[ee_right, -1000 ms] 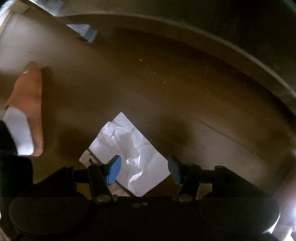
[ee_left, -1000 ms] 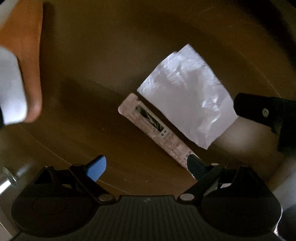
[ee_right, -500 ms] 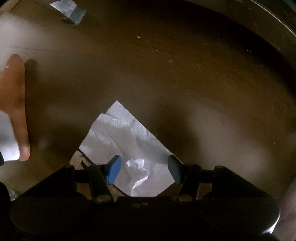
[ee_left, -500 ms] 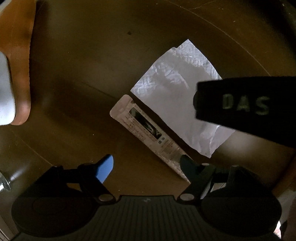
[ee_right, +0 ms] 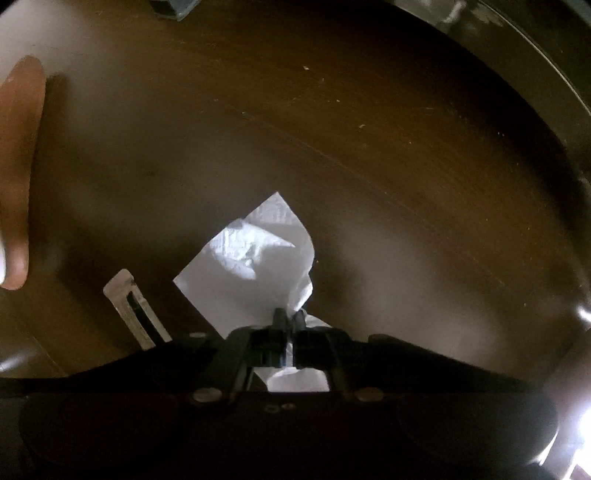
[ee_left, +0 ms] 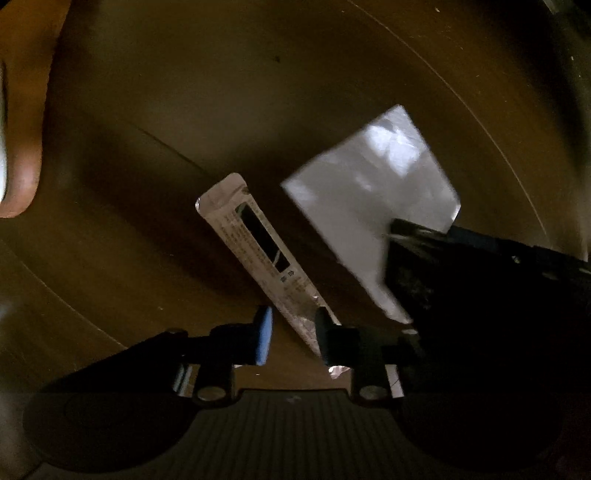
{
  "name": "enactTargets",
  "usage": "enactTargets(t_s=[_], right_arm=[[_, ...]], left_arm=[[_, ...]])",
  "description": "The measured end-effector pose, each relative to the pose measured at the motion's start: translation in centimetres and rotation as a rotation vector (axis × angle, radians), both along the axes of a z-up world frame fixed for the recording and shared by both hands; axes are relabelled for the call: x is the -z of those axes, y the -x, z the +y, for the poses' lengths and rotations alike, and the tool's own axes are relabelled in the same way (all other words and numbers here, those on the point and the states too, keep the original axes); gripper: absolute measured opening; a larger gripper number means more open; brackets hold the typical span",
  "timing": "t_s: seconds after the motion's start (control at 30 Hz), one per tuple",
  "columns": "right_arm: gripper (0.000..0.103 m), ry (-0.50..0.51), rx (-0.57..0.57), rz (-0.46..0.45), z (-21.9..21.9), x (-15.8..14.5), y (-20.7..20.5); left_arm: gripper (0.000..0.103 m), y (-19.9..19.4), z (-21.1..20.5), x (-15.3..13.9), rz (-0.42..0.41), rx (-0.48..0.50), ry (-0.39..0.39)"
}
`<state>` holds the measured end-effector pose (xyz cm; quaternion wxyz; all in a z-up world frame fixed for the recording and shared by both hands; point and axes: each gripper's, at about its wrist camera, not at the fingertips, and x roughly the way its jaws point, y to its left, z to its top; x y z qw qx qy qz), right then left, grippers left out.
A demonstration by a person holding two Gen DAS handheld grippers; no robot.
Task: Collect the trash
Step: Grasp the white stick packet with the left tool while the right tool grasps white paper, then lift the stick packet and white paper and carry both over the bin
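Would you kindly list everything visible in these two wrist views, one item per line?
napkin: one, white, crumpled, lying on the floor to the right of the sachet, pinched at its near edge.
sachet: one, long and narrow, silvery-white with black print, lying flat on the floor, its near end between the left jaws.
floor: one, dark brown wood, under everything.
grey scrap: one, greyish, at the top edge of the right wrist view; too little shows to identify it.
slipper: one, orange-brown, at the left edge, on the floor.
left gripper: one, black with blue pads, jaws closing around the sachet's near end.
right gripper: one, black, shut on the napkin.
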<state>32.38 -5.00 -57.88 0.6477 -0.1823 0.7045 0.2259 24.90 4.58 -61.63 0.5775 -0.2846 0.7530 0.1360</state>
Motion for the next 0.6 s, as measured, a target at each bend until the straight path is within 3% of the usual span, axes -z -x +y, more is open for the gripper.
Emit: enactTargets(t_s=[0.13, 0.2, 0.3, 0.47, 0.6], right_arm=[[0.0, 0.004, 0.063, -0.007, -2.3, -0.2, -1.0], [0.001, 0.0, 0.118, -0.004, -3.8, -0.7, -1.7], [0.001, 0.003, 0.201, -0.014, -6.0, -2.1, -2.5], [0.001, -0.002, 0.302, -0.031, -9.7, -5.6, -2.4], [0.001, -0.039, 0.408, -0.038, -11.5, -9.9, -1.9]], left_arm=[[0.014, 0.2, 0.3, -0.1, 0.004, -0.006, -0.003], [0.006, 0.2, 0.5, -0.3, 0.008, -0.007, -0.009], [0.004, 0.0, 0.5, -0.8, 0.01, -0.009, -0.017], [0.003, -1.5, 0.1, -2.6, 0.0, 0.026, -0.046], [0.003, -1.3, 0.6, -3.1, 0.045, -0.055, -0.019]])
